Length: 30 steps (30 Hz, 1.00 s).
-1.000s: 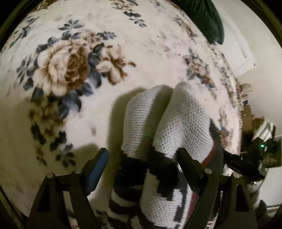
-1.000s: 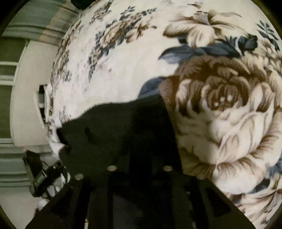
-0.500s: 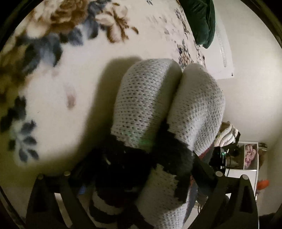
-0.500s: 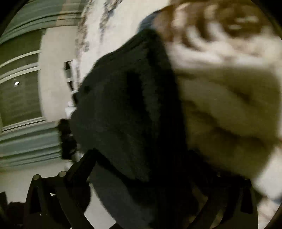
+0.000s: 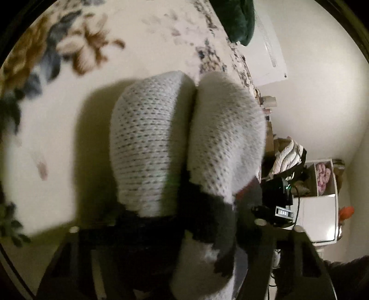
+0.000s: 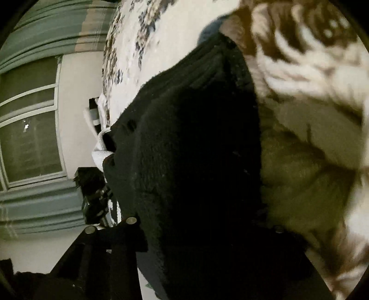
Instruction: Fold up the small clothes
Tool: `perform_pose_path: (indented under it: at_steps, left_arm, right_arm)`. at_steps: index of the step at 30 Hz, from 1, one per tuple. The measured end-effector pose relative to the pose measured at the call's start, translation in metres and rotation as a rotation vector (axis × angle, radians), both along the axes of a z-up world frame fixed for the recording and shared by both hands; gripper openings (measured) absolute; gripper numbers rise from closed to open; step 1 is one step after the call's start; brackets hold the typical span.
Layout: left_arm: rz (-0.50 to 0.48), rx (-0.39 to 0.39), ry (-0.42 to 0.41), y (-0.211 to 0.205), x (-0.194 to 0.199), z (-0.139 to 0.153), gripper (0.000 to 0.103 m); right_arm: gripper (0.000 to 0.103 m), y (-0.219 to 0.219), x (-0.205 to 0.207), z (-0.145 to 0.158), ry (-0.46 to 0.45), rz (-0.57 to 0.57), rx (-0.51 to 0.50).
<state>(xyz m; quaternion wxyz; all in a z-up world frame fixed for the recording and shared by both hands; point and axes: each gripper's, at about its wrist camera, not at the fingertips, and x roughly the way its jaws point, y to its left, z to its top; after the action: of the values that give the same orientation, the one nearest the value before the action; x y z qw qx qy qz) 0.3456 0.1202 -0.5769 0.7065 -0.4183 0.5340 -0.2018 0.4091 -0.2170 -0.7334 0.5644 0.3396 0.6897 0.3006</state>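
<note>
In the left wrist view a pair of white knit socks with black and striped cuffs hangs from my left gripper, which is shut on the cuff end, lifted above the floral blanket. In the right wrist view my right gripper is shut on the black knit end of the socks, which fills the middle of the frame and hides the fingertips. The other gripper shows at the left, and the right one shows in the left wrist view.
The floral blanket covers the bed. A dark green cushion lies at the far edge. A white table with a picture box and clothes stands beside the bed. A window and curtains are on the wall.
My left gripper closed on the socks' cuffs. Both grippers lifted the socks off the blanket and tilted, so the room now shows beside the bed.
</note>
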Motion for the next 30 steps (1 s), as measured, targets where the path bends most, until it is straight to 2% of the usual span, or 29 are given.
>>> perform_pose_path:
  at_steps: [5,8,12,18,22,25,30]
  left_arm:
    - [-0.041,0.028,-0.022,-0.008,0.011,0.030,0.054]
    - [-0.091,0.031,-0.060,-0.015,0.034,0.054,0.054]
    - [-0.173,0.039,-0.108,-0.039,0.095,0.087,0.054]
    - [-0.305,0.050,-0.184,-0.099,0.214,0.118,0.054]
    - [-0.380,0.043,-0.211,-0.143,0.302,0.111,0.054]
    - [-0.428,0.039,-0.190,-0.174,0.357,0.091,0.054]
    - [-0.482,0.093,-0.110,-0.212,0.407,0.050,0.056]
  right_arm:
    - [0.039,-0.009,-0.005,0.031,-0.051,-0.040,-0.033]
    - [0.039,-0.027,-0.004,0.052,-0.074,-0.100,-0.015]
    - [0.039,-0.060,0.017,0.086,-0.131,-0.198,-0.010]
    - [0.038,-0.126,0.089,0.121,-0.198,-0.358,-0.040]
    - [0.038,-0.178,0.155,0.126,-0.232,-0.455,-0.089]
    - [0.038,-0.213,0.200,0.114,-0.223,-0.504,-0.134]
    - [0.038,-0.257,0.252,0.075,-0.153,-0.524,-0.214]
